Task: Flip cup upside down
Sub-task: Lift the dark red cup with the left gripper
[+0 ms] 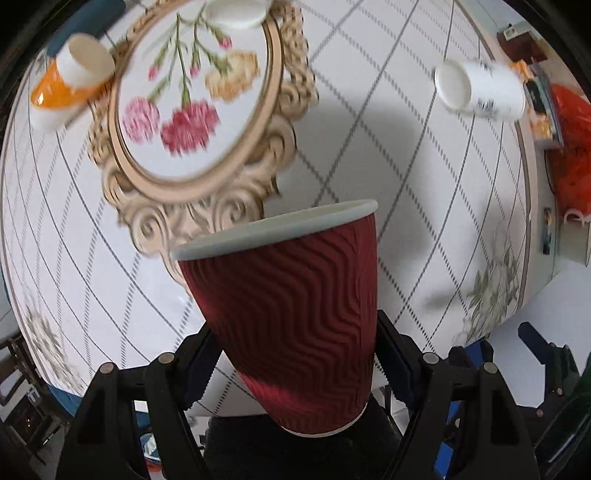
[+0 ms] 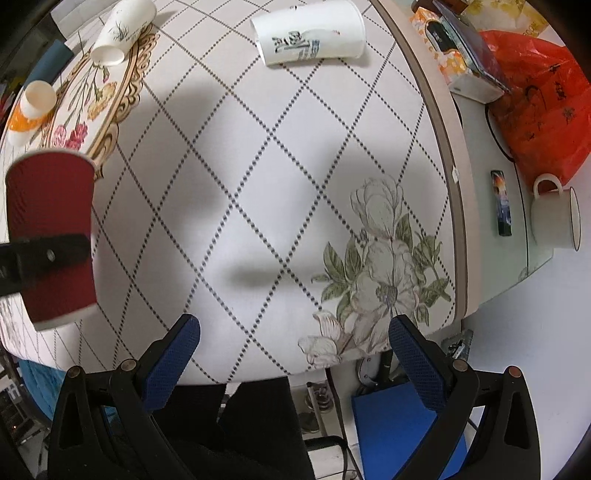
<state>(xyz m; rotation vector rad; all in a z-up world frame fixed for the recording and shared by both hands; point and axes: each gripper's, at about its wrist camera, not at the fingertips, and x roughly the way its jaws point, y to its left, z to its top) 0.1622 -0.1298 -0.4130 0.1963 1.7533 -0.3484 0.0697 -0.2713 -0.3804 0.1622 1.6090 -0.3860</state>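
Note:
A dark red ribbed paper cup [image 1: 291, 314] with a white rim is held in the air above the table. My left gripper [image 1: 295, 365] is shut on its lower body, rim pointing away and tilted. The cup also shows in the right wrist view [image 2: 51, 236] at the far left, with a black left finger [image 2: 44, 254] across it. My right gripper [image 2: 295, 354] is open and empty above the table's near edge.
A white quilted tablecloth [image 2: 258, 166] covers the table. A white printed paper cup [image 2: 310, 33] lies on its side at the back. Another white cup [image 2: 122, 29] lies by the floral embroidery frame [image 1: 192, 92]. An orange-and-white cup [image 1: 70, 81] stands at the left. A red bag [image 2: 535, 103] and a mug [image 2: 554, 218] are at the right.

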